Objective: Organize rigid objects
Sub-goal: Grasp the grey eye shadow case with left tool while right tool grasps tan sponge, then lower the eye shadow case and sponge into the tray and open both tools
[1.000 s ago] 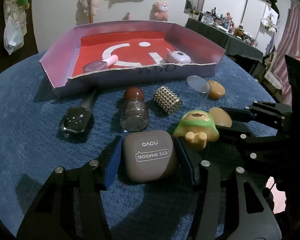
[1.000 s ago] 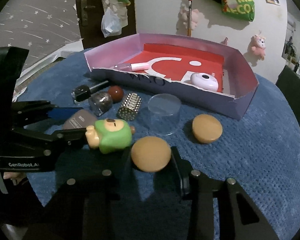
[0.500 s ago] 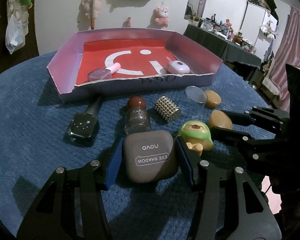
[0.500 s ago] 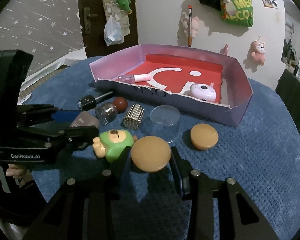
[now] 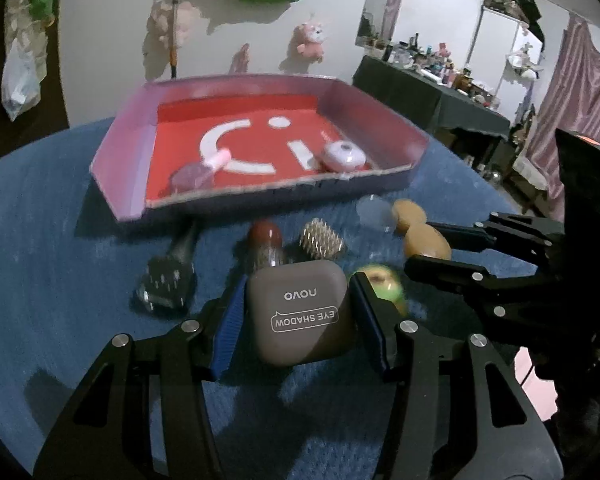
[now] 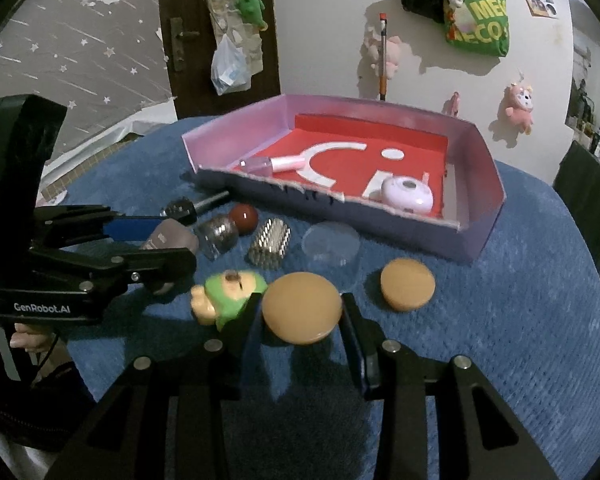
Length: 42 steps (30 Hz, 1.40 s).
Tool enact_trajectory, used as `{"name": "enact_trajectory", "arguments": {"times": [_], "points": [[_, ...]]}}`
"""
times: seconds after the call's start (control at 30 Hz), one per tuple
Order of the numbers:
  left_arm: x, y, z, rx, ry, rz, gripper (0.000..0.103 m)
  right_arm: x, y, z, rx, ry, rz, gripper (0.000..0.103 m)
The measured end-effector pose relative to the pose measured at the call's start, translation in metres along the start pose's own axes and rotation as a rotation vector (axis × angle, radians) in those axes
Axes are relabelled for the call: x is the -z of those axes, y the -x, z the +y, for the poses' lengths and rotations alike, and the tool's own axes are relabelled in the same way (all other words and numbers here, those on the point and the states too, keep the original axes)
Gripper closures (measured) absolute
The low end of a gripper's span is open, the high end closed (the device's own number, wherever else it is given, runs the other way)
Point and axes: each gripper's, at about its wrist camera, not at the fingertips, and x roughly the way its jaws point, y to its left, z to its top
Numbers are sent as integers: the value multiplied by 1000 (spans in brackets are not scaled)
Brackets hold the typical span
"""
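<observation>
As we lift both catches off the cloth since a second ago | left gripper (image 5: 298, 316) clamps eye shadow case (image 5: 300, 314) | right gripper (image 6: 302, 314) clamps tan disc (image 6: 302, 308) | box (image 6: 476, 236) lies ahead of both jaws, next stop.

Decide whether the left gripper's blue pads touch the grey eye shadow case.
Touching: the left wrist view shows the left gripper pads pressed against both sides of the case.

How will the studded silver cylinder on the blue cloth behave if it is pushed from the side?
The studded silver cylinder lies on its side, so it may roll, though the studs and the textured blue cloth probably slow it. It looks rigid. The brown-capped glitter bottle lies close beside it and might be bumped.
</observation>
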Motion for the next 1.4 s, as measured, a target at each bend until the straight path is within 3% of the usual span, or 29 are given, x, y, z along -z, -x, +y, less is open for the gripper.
{"name": "enact_trajectory", "arguments": {"times": [0.3, 0.6, 0.97, 1.4], "points": [[-67, -14, 9, 50, -134, 19, 53, -64, -6, -17, -35, 79, -19, 63], [-113, -68, 25, 92, -219, 116, 53, -113, -59, -41, -107, 168, 76, 63], [-119, -109, 34, 142, -285, 225, 53, -125, -110, -63, -214, 270, 232, 63], [-118, -132, 41, 195, -315, 318, 53, -124, -127, -54, -236, 414, 337, 63]]}}
